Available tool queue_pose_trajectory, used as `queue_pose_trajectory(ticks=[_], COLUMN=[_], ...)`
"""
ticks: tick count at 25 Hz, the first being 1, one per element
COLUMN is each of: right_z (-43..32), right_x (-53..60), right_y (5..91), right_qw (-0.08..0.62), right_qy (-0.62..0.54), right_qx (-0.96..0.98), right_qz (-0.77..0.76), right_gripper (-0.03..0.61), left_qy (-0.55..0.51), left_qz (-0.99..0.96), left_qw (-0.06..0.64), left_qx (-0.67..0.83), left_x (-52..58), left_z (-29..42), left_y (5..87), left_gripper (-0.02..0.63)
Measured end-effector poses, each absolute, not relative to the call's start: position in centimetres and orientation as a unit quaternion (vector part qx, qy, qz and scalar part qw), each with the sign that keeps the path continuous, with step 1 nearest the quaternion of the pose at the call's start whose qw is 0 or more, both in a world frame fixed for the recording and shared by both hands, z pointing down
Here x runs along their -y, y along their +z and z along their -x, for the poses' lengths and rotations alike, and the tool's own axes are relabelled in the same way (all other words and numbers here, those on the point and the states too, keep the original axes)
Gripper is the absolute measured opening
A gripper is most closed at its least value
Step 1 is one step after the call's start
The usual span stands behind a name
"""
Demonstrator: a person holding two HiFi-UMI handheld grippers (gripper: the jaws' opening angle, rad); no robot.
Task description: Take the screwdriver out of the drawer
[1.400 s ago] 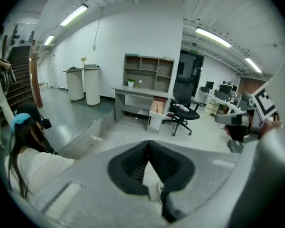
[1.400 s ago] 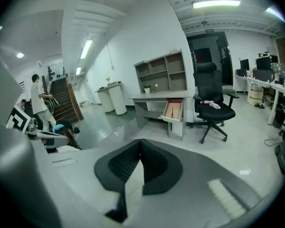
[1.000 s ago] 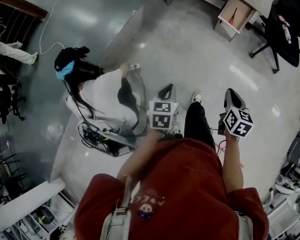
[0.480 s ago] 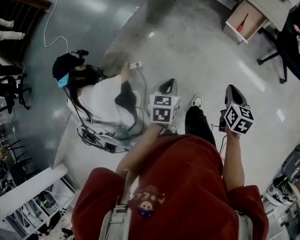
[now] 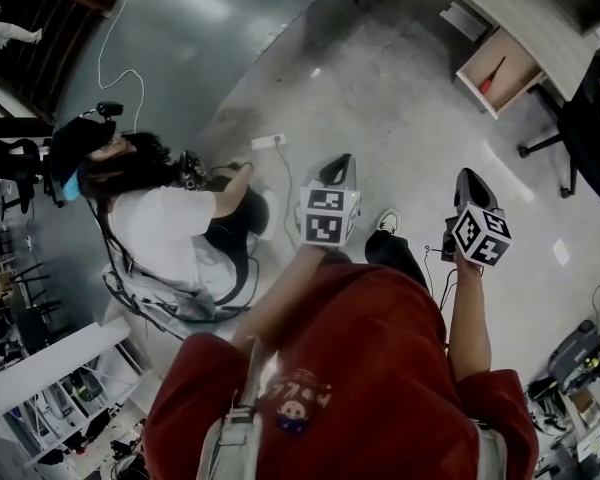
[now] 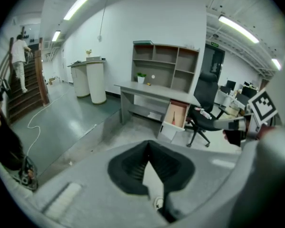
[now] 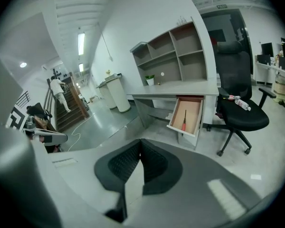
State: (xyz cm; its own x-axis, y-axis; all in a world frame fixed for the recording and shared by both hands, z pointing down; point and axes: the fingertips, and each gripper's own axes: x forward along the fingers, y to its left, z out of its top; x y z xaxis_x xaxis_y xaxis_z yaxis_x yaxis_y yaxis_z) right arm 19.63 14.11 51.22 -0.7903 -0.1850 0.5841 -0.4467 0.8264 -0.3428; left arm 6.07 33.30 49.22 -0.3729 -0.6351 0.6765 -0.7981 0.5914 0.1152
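Observation:
A screwdriver with a red handle [image 5: 490, 73] lies in the open wooden drawer [image 5: 513, 68] of a grey desk, far ahead at the upper right. In the right gripper view the screwdriver [image 7: 184, 120] rests lengthwise in the drawer [image 7: 192, 112]. The left gripper view shows the screwdriver [image 6: 173, 118] small in the drawer [image 6: 178, 113]. My left gripper [image 5: 333, 176] and right gripper [image 5: 469, 184] are held in front of me over the floor, well short of the desk. Both are shut and hold nothing: left gripper [image 6: 148, 144], right gripper [image 7: 141, 141].
A person in a white shirt [image 5: 155, 223] crouches on the floor to my left, among cables and a power strip [image 5: 265, 142]. A black office chair [image 7: 237, 110] stands right of the drawer. Shelves [image 7: 173, 51] top the desk. Stairs [image 6: 26, 87] rise at far left.
I have walked toward the desk, and the drawer has slid down and right in the head view. Both grippers came forward with me, still shut. The crouching person has fallen behind to the left.

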Motion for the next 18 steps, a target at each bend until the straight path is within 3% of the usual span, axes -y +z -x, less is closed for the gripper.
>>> queue_pose_trajectory(ticks=[18], right_z=[-10.2], right_x=[-7.7], right_y=[49.8], right_qw=[0.269], right_qy=[0.225], right_qx=[0.916], right_qz=[-0.195], right_gripper=[0.002], left_qy=[0.113], left_qz=[-0.469], left_qw=[0.319], left_qx=[0.816], left_x=[-25.2], left_z=[4.5], left_y=[47.9], left_gripper=[-0.002])
